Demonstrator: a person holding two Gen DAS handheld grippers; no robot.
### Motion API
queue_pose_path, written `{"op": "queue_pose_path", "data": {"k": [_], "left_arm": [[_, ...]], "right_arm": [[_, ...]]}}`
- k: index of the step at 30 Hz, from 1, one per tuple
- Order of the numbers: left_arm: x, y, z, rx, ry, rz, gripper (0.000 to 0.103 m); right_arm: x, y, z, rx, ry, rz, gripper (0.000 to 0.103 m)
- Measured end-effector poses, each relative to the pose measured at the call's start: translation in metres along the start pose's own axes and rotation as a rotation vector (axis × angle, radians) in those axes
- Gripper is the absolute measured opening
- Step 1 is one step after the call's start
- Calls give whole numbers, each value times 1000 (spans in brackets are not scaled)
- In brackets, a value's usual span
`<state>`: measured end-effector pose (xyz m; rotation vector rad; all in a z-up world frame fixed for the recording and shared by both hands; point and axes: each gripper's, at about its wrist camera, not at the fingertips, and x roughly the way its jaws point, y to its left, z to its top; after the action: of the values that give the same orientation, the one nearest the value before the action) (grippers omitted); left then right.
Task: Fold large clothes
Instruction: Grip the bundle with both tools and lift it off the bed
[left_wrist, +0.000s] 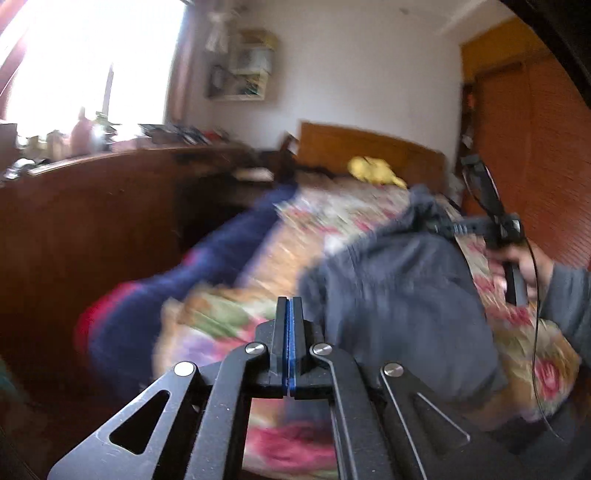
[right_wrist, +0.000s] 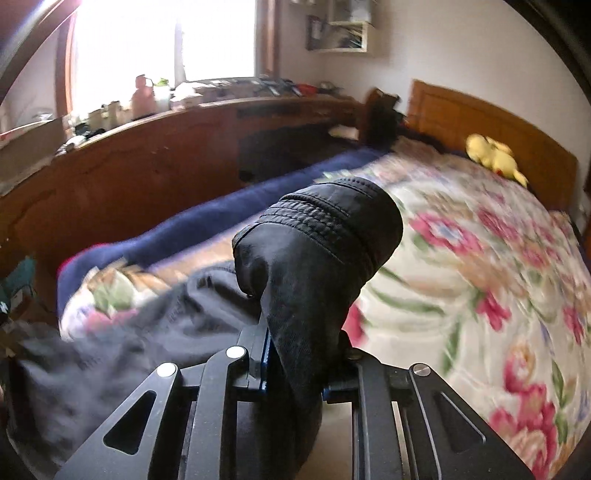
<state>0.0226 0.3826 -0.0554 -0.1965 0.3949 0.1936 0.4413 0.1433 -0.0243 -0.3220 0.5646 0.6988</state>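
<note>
Plainly, one dark garment (right_wrist: 314, 266) is in play, and two grippers. The right gripper (right_wrist: 295, 354) has its jaws clamped on a bunched fold of that garment: matte black cloth with a ribbed, stitched cuff or hem band humps up just ahead of the fingertips, and the rest trails down and to the left of the jaws in soft wrinkles over the bed (right_wrist: 461, 258). From the left wrist view the same garment (left_wrist: 399, 295) reads grey-blue and spreads just right of the jaws, rising toward the right gripper (left_wrist: 448, 227), which a hand (left_wrist: 532, 269) holds by its handle at the far right; a thin black cable (left_wrist: 535, 350) hangs from it. The left gripper (left_wrist: 290, 332) has its jaws pressed together — two blue pads meet with nothing between them — and it sits above the quilt, apart from the garment. One floral quilt covers the bed, cream with red, pink and green blooms, though motion blur smears the pattern. One navy blanket (right_wrist: 221, 218) with what may be a red edge runs along the left of both jaws. One yellow plush toy (right_wrist: 495, 157) lies far ahead by the wooden headboard (right_wrist: 498, 122). A long brown wooden counter (right_wrist: 147, 162) curves off to the left, cluttered on top.
</note>
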Motion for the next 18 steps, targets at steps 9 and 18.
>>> {"op": "queue_pose_path", "data": {"k": [9, 18], "left_arm": [[2, 50, -28, 41, 110, 106, 0], [31, 28, -71, 27, 250, -30, 31]], "right_arm": [[53, 2, -5, -43, 144, -133, 16], [85, -50, -39, 79, 221, -137, 16]]}}
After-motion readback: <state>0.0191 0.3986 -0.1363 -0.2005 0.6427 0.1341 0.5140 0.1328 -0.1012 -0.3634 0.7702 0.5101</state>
